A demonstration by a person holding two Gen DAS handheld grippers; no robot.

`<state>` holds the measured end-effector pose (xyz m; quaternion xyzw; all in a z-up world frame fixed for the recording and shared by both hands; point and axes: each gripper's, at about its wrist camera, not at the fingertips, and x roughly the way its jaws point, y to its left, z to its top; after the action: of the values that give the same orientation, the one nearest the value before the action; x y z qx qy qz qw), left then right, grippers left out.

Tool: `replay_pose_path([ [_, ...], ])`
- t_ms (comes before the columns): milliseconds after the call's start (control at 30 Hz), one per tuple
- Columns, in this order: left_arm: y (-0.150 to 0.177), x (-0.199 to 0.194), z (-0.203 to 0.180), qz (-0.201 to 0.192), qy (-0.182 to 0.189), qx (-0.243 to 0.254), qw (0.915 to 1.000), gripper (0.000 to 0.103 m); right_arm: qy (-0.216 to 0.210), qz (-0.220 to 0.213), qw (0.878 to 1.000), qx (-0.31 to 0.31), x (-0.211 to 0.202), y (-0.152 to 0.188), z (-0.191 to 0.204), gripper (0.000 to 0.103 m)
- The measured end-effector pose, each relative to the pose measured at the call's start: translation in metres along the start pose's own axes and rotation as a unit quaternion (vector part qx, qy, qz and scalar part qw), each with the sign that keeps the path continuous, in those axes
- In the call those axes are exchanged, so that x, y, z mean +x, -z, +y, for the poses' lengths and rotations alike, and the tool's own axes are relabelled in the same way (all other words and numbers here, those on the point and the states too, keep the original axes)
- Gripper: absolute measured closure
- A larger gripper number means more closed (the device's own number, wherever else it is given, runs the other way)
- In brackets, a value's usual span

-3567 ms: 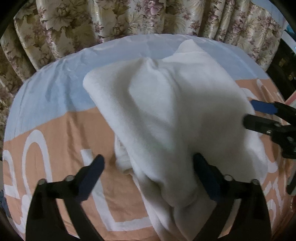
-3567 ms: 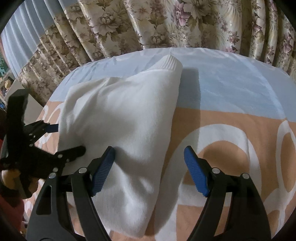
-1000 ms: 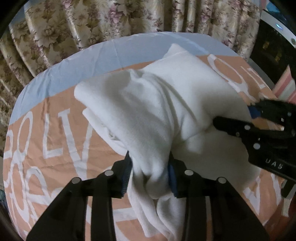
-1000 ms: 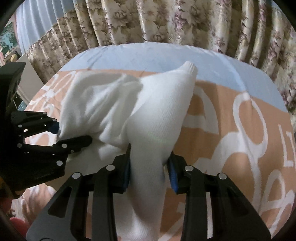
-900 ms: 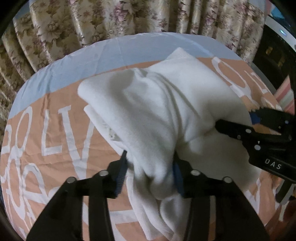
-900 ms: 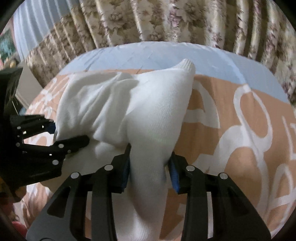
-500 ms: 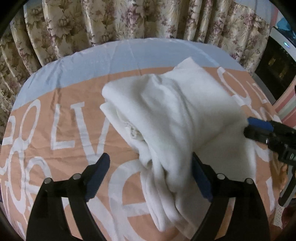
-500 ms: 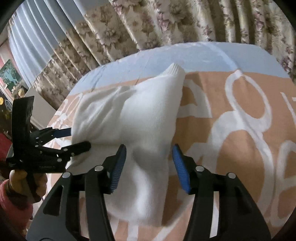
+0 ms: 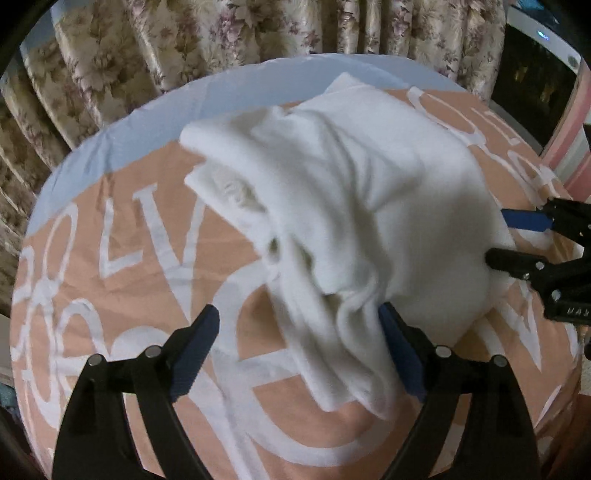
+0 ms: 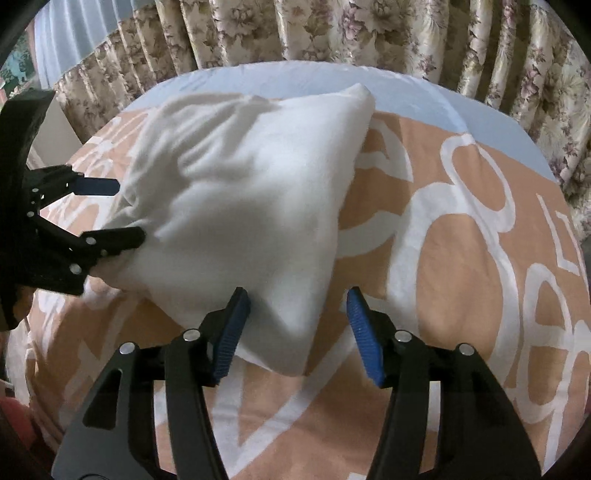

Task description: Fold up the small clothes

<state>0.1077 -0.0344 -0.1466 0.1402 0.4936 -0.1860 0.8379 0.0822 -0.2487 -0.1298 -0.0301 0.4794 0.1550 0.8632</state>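
The white knitted garment (image 9: 354, 206) lies bunched in loose folds on the bed's peach cover with big white lettering (image 9: 122, 258), its far corner reaching the pale blue band near the floral curtains (image 9: 258, 33). The left gripper (image 9: 299, 350) is opening its jaws, now wide, over the garment's near edge; cloth lies between them but unpinched. The right gripper (image 10: 297, 332), at the garment's opposite near corner, stands with jaws parted and not pressing the fabric. Both seem placed to let the fold settle flat.

The garment (image 9: 354, 206) lies on the bedsheet (image 9: 147, 258), curtains (image 9: 258, 33) behind, a claw at either side.
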Motion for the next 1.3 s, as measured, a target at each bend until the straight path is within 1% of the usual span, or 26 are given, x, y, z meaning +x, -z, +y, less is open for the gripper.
replay_pose_path([
  [133, 0.003, 0.005, 0.009, -0.001, 0.012, 0.011, 0.9999, 0.01, 0.0, 0.005, 1.0, 0.008, -0.002, 0.002, -0.008, 0.045],
  [200, 0.002, 0.004, 0.009, -0.002, 0.009, 0.015, 0.9998, 0.01, 0.001, 0.007, 1.0, 0.008, -0.002, 0.003, -0.009, 0.045],
  [267, 0.0, 0.0, 0.007, -0.002, 0.007, 0.01, 0.9999, 0.01, 0.003, 0.006, 1.0, 0.006, -0.005, 0.002, -0.006, 0.045],
  [367, -0.004, -0.015, 0.004, -0.013, 0.002, -0.003, 0.9999, 0.011, -0.014, -0.012, 1.0, 0.015, -0.016, 0.0, -0.002, 0.045],
  [433, -0.005, -0.026, 0.003, -0.024, 0.006, -0.017, 0.9996, 0.009, -0.02, -0.035, 0.999, 0.025, -0.027, -0.004, 0.0, 0.035],
  [467, -0.005, -0.032, 0.004, -0.029, 0.004, -0.028, 0.9992, 0.009, -0.019, -0.052, 0.998, 0.027, -0.035, -0.008, 0.003, 0.023],
  [500, -0.007, -0.036, 0.005, -0.033, -0.001, -0.037, 0.9988, 0.009, -0.014, -0.068, 0.997, 0.028, -0.042, -0.01, 0.005, 0.015],
  [533, -0.006, -0.04, 0.006, -0.037, -0.007, -0.045, 0.9983, 0.009, -0.004, -0.085, 0.996, 0.031, -0.049, -0.012, 0.009, 0.012],
  [567, -0.006, -0.044, 0.007, -0.043, -0.014, -0.056, 0.9974, 0.009, 0.002, -0.097, 0.995, 0.033, -0.053, -0.014, 0.012, 0.005],
  [600, -0.004, -0.05, 0.009, -0.049, -0.021, -0.073, 0.9959, 0.009, 0.009, -0.111, 0.993, 0.037, -0.059, -0.016, 0.015, 0.003],
  [633, -0.004, -0.053, 0.01, -0.051, -0.024, -0.085, 0.9948, 0.009, 0.016, -0.12, 0.992, 0.04, -0.062, -0.018, 0.016, 0.003],
  [667, -0.001, -0.058, 0.013, -0.058, -0.025, -0.104, 0.9926, 0.009, 0.031, -0.134, 0.989, 0.046, -0.066, -0.019, 0.019, 0.003],
  [733, 0.002, -0.065, 0.015, -0.07, -0.027, -0.123, 0.9896, 0.009, 0.051, -0.153, 0.985, 0.054, -0.07, -0.018, 0.023, 0.003],
  [767, 0.004, -0.069, 0.016, -0.074, -0.034, -0.129, 0.9883, 0.009, 0.065, -0.156, 0.984, 0.059, -0.07, -0.016, 0.026, 0.003],
  [833, 0.009, -0.077, 0.015, -0.085, -0.062, -0.135, 0.9853, 0.009, 0.089, -0.154, 0.982, 0.059, -0.069, -0.015, 0.029, 0.003],
  [900, 0.014, -0.086, 0.013, -0.101, -0.086, -0.138, 0.9815, 0.008, 0.114, -0.163, 0.979, 0.056, -0.072, -0.009, 0.035, 0.003],
  [933, 0.017, -0.089, 0.012, -0.107, -0.088, -0.138, 0.9807, 0.002, 0.119, -0.162, 0.978, 0.054, -0.072, -0.007, 0.037, 0.003],
  [1000, 0.024, -0.094, 0.009, -0.119, -0.101, -0.141, 0.9776, 0.002, 0.131, -0.162, 0.977, 0.048, -0.071, -0.001, 0.044, 0.003],
  [1067, 0.03, -0.096, 0.005, -0.124, -0.099, -0.141, 0.9773, 0.002, 0.139, -0.165, 0.975, 0.05, -0.073, 0.005, 0.047, 0.003],
  [1167, 0.036, -0.098, -0.004, -0.126, -0.08, -0.139, 0.979, 0.002, 0.149, -0.168, 0.973, 0.058, -0.075, 0.014, 0.052, 0.003],
  [1300, 0.042, -0.108, -0.017, -0.139, -0.09, -0.126, 0.978, 0.002, 0.152, -0.175, 0.971, 0.062, -0.081, 0.022, 0.059, 0.003],
])
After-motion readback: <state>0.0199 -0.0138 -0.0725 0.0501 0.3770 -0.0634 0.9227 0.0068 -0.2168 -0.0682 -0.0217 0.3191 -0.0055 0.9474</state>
